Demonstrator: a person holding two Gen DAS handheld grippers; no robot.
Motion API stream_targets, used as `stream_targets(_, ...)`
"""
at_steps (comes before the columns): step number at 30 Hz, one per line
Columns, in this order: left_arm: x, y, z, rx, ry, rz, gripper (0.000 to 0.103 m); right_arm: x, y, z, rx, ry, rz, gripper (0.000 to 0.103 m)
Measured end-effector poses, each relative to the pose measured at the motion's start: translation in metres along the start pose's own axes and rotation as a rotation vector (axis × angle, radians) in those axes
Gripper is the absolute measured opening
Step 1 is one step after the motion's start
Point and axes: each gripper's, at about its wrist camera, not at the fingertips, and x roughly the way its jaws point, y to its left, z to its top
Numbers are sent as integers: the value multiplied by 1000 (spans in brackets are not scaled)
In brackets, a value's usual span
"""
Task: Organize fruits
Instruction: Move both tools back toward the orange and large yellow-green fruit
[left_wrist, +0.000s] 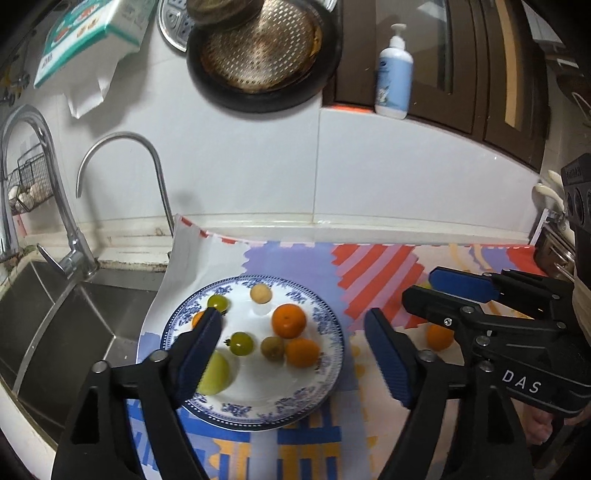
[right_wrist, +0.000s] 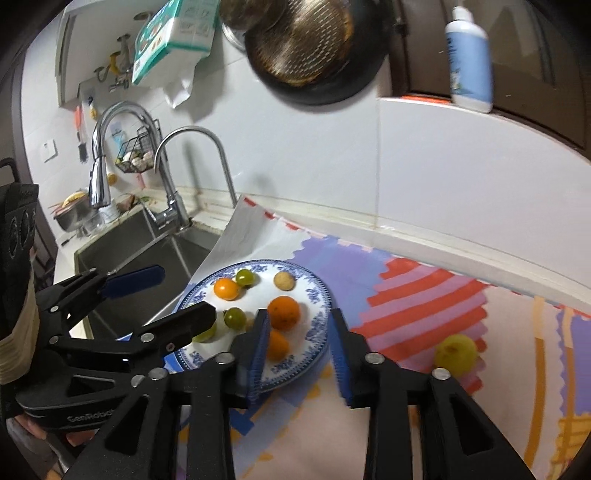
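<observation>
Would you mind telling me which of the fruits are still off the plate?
Two: the yellow-green fruit and a small orange fruit lie on the patterned mat, right of the blue-rimmed plate; the rest sit on it.

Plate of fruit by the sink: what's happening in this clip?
A person holding a claw in each hand is gathering fruit onto a blue-patterned plate on a colourful mat. Both the left claw and the right claw hover open over the plate, holding nothing. Several small fruits already sit on it. A yellow-green fruit and an orange fruit remain on the mat.
</observation>
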Motion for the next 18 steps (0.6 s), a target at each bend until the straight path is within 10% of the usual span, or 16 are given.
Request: stream_targets(18,-4,-84,-15,144,-32,-62,90,-70,-70,-42,98,-18,-263,55)
